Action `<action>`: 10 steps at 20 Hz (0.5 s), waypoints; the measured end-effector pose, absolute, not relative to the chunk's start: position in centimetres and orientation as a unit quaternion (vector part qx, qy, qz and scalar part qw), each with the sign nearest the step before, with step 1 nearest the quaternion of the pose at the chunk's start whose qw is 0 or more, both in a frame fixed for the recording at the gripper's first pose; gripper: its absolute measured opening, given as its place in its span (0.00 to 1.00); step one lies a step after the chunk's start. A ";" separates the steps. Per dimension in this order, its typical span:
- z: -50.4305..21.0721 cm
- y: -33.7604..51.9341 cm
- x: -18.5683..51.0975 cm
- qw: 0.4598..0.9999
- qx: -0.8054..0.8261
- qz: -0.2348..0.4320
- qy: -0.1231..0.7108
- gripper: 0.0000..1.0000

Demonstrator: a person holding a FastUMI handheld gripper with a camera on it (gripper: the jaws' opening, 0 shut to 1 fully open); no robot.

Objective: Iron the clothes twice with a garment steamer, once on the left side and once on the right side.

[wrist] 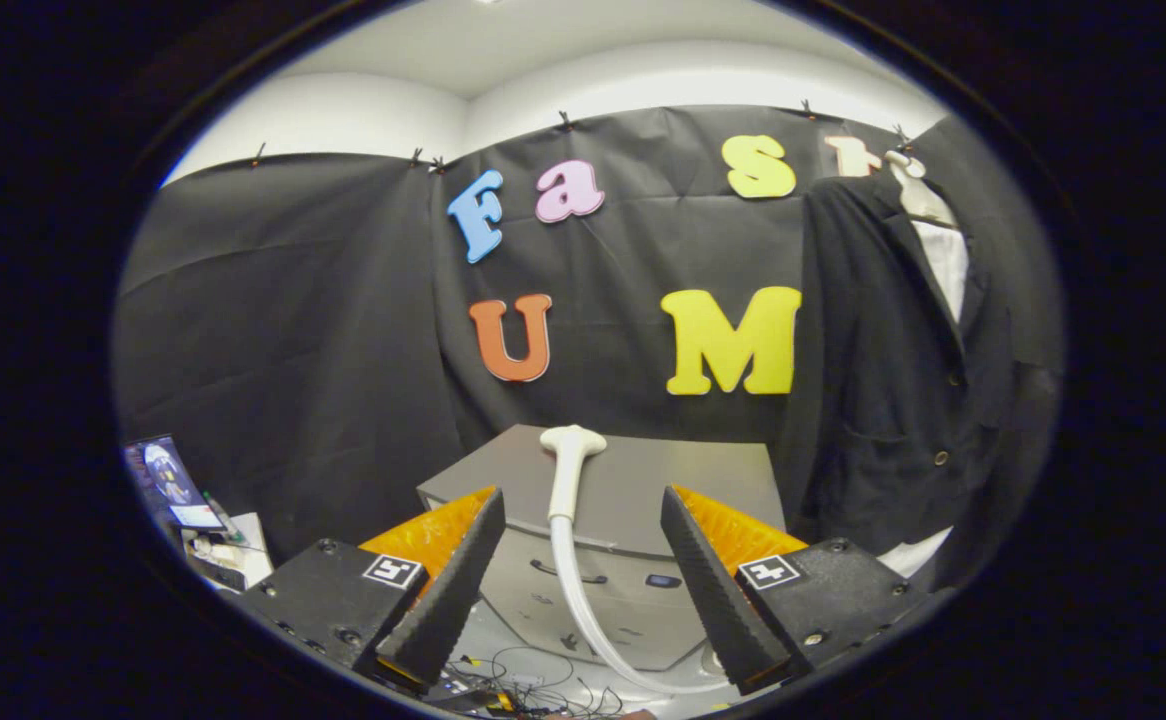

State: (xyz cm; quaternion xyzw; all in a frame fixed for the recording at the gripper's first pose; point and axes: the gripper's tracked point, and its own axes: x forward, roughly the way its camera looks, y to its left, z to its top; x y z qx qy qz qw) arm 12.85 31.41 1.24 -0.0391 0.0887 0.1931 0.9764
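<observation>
Gripper view: tongs spread, steamer head upright just beyond, between them.

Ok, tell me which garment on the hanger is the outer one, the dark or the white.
The dark jacket is the outer one. It hangs beyond the open gripper, buttoned, over the white garment, which shows at its open collar.

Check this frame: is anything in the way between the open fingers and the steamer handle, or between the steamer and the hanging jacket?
Nothing visible blocks either path. The gripper is open, with the steamer head standing between and just beyond its fingers on the grey unit. The dark jacket hangs beside that unit, with open space between.
</observation>
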 end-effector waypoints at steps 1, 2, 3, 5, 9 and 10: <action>1.3 32.4 14.3 0.973 -0.045 0.204 0.094 1.00; 1.1 33.3 15.8 0.970 -0.049 0.213 0.104 1.00; 0.8 34.2 17.6 0.967 -0.049 0.223 0.115 1.00; 0.2 36.2 20.7 0.956 -0.044 0.250 0.149 1.00; -0.8 38.8 27.0 0.939 -0.046 0.270 0.207 1.00; -1.7 39.5 28.9 0.934 -0.056 0.271 0.225 1.00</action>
